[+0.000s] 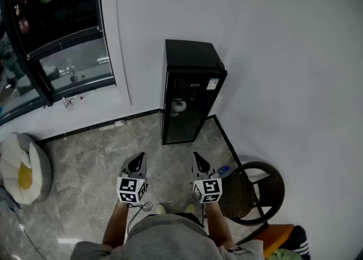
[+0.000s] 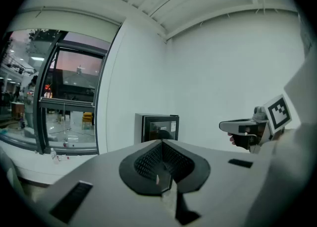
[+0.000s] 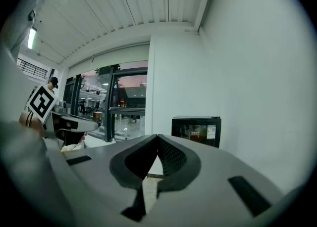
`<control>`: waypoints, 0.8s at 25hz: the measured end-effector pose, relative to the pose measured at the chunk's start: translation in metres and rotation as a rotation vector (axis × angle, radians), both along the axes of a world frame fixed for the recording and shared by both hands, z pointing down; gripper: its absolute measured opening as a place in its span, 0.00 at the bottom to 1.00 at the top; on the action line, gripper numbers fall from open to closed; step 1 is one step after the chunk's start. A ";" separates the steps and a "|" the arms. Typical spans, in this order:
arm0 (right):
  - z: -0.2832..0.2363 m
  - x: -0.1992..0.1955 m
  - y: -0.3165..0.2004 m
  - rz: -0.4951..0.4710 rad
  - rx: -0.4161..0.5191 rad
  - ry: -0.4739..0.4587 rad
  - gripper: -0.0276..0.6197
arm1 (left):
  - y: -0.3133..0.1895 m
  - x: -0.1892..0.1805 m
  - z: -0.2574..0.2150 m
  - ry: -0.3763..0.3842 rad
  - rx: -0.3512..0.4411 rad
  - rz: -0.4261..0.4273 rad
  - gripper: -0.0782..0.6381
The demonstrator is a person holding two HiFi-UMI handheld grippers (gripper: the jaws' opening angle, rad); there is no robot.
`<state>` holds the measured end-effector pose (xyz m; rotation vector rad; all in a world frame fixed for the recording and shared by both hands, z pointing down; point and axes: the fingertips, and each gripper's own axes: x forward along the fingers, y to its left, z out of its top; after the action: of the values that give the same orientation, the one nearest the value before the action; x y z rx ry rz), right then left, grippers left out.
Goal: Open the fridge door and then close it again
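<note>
Two tongs, left tongs (image 1: 138,161) and right tongs (image 1: 198,162), both closed and empty, point side by side toward one black fridge (image 1: 187,92) standing well apart, door shut, against the white wall (image 1: 283,55). One wicker chair (image 1: 258,192) stands near the right tongs.

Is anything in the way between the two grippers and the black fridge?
Nothing visible is. Only bare tiled floor lies between the left gripper, the right gripper and the closed black fridge. A blue bottle and a wicker chair sit off to the right, out of the path.
</note>
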<state>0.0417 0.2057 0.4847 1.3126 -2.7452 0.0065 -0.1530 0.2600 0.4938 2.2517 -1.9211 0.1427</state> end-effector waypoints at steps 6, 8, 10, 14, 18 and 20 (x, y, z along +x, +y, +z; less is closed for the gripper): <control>0.003 -0.003 -0.004 0.008 -0.005 -0.002 0.08 | -0.005 -0.002 0.003 0.001 -0.001 0.009 0.12; 0.003 -0.004 -0.005 0.009 -0.007 -0.007 0.08 | -0.006 -0.003 0.004 0.003 -0.003 0.011 0.12; 0.003 -0.003 -0.006 0.014 -0.010 -0.018 0.08 | -0.007 -0.002 0.005 0.005 -0.005 0.017 0.12; 0.004 -0.002 -0.008 0.025 -0.019 -0.033 0.08 | -0.010 -0.002 0.009 0.005 -0.013 0.025 0.12; 0.007 -0.002 -0.015 0.025 -0.028 -0.028 0.08 | -0.017 0.002 0.013 0.012 -0.022 0.032 0.12; 0.010 -0.003 -0.020 0.021 -0.034 -0.025 0.08 | -0.022 0.002 0.016 0.014 -0.029 0.029 0.12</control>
<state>0.0392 0.1859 0.4949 1.3417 -2.7388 0.0710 -0.1511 0.2383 0.5100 2.2563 -1.8678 0.1577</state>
